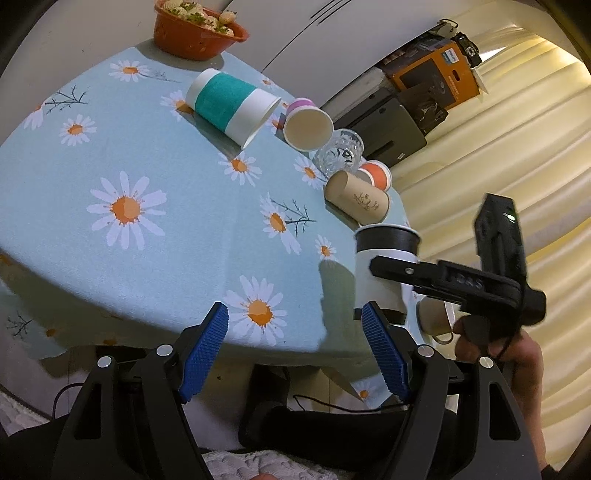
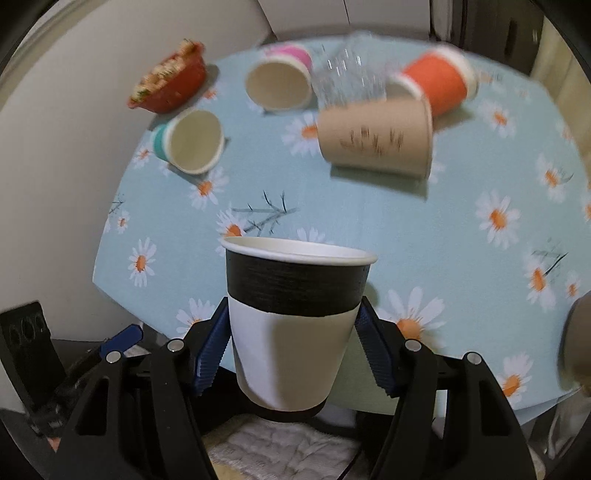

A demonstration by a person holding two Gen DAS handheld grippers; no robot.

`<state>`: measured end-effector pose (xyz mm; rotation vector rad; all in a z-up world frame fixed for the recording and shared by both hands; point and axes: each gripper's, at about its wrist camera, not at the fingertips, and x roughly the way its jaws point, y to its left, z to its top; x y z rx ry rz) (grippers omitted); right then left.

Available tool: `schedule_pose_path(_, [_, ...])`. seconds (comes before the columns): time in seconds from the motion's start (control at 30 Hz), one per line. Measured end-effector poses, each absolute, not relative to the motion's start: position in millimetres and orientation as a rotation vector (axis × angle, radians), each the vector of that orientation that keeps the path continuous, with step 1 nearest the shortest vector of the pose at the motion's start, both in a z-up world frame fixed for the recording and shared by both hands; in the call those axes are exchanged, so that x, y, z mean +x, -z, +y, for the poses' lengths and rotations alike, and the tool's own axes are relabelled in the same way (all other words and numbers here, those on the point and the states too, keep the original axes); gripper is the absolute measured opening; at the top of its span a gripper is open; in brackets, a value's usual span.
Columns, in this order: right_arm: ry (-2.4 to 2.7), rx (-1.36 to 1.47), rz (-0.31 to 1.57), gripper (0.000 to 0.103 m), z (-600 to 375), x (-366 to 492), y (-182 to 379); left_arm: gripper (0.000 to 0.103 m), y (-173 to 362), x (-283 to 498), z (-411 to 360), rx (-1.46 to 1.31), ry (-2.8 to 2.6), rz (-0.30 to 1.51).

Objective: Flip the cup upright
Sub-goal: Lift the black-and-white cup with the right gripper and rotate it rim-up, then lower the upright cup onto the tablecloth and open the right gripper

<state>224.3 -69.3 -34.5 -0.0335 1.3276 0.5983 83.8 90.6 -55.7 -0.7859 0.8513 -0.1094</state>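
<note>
A black-and-white paper cup (image 2: 291,321) stands upright between the blue pads of my right gripper (image 2: 291,343), which is shut on it and holds it at the near edge of the daisy tablecloth (image 2: 369,221). In the left wrist view the same cup (image 1: 382,269) shows at the table's right edge with the right gripper (image 1: 373,264) clamped across it. My left gripper (image 1: 295,328) is open and empty, just left of that cup at the table's front edge.
Lying on their sides are a teal-banded cup (image 1: 231,105), a pink cup (image 1: 306,123), a brown cup (image 1: 358,199) and an orange cup (image 1: 376,173). A clear glass (image 1: 340,151) stands among them. A red bowl (image 1: 195,29) of food sits at the far edge.
</note>
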Motion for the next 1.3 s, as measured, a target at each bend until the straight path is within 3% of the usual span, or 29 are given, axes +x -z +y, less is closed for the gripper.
schedule_pose_path(0.43, [-0.54,-0.006,0.815,0.066,-86.9,172.5,-9.2,0.073,57.1,83.0,99.2,-0.8,0.094,0.801])
schedule_pose_path(0.77, [-0.448,-0.001,0.46,0.066,-83.1,142.0,27.2,0.073,54.8,79.3,111.1,-0.828,0.064,0.745])
schedule_pose_path(1.3, [-0.404,-0.058,0.285,0.066,-71.9,123.2,72.7,0.073,51.9,77.2,108.6,-0.803,0.064,0.728])
